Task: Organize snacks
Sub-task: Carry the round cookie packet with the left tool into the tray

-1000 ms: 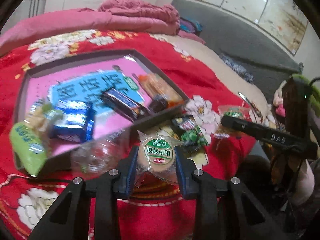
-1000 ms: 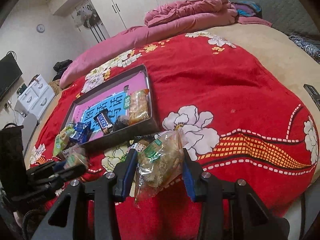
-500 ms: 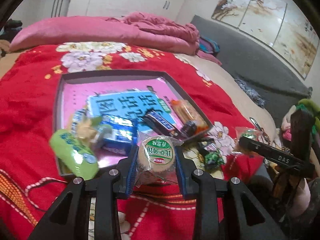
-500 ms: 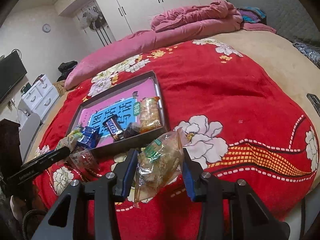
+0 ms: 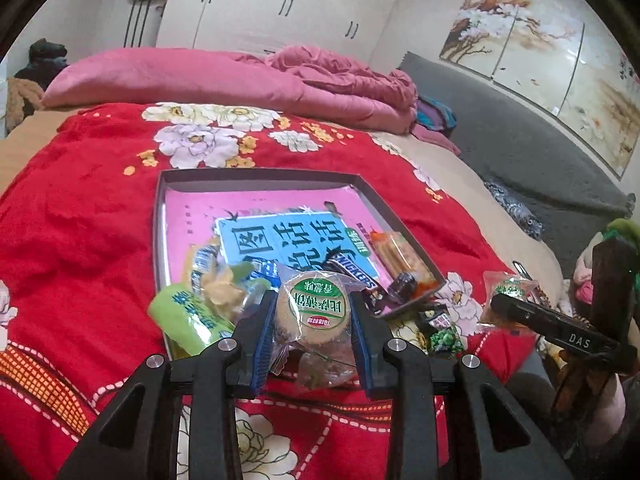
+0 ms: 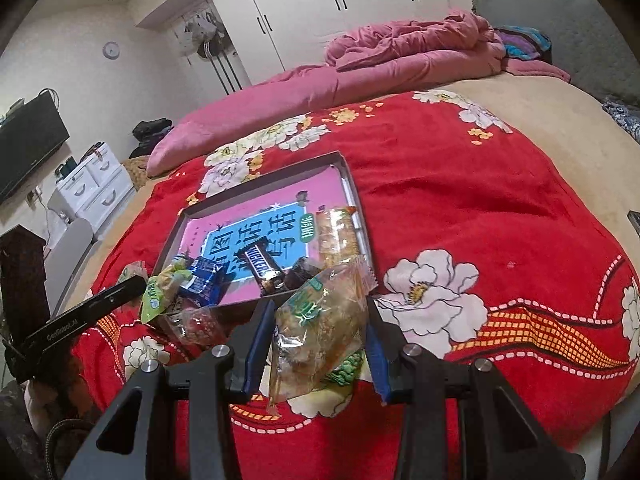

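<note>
My left gripper [image 5: 314, 320] is shut on a round cake [image 5: 316, 308] in clear wrap with a green label, held over the near edge of the dark tray [image 5: 260, 176]. My right gripper [image 6: 316, 332] is shut on a clear bag of brown snack [image 6: 320, 320], just short of the tray [image 6: 260, 184]. On the tray's pink floor lie a Snickers bar [image 6: 260, 266], an orange cracker pack [image 6: 336, 236], blue packets [image 6: 204, 280] and a green packet [image 5: 188, 320]. A green pea packet [image 5: 440, 332] lies on the red blanket beside the tray.
The tray sits on a red flowered blanket [image 6: 460, 200] over a bed. A pink quilt [image 5: 280, 80] is heaped at the far side. A grey sofa [image 5: 520, 152] runs along the right. White drawers [image 6: 92, 184] and a TV [image 6: 28, 144] stand to the left.
Both grippers have risen and come closer to the tray, each still holding its snack. The left view has swung so the tray now lies straight ahead instead of off to the left.
</note>
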A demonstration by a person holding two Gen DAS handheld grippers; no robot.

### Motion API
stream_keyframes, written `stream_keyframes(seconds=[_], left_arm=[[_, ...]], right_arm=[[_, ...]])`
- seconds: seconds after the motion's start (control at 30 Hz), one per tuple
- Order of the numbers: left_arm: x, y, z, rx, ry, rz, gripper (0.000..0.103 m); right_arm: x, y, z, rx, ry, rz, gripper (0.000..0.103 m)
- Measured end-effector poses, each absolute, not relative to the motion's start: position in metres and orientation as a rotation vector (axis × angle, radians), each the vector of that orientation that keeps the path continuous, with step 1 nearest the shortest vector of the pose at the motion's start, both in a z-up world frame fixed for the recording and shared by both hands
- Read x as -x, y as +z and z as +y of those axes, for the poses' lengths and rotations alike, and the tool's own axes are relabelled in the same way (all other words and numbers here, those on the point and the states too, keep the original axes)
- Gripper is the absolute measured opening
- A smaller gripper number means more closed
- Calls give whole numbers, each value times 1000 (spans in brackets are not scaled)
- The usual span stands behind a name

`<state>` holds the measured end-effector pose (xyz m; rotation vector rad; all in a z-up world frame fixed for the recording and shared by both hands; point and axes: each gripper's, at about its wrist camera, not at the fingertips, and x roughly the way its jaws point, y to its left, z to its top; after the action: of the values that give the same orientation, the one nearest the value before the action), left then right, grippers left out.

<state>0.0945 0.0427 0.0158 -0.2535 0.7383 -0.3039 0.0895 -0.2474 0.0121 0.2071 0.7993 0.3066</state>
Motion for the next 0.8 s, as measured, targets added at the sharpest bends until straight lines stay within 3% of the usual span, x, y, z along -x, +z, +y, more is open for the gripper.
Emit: stream_keyframes(seconds=[0.8], left_arm=[[-109,7,46,289,-272,753,35]], right_arm=[[-108,25,-220,-171,347,759,43]])
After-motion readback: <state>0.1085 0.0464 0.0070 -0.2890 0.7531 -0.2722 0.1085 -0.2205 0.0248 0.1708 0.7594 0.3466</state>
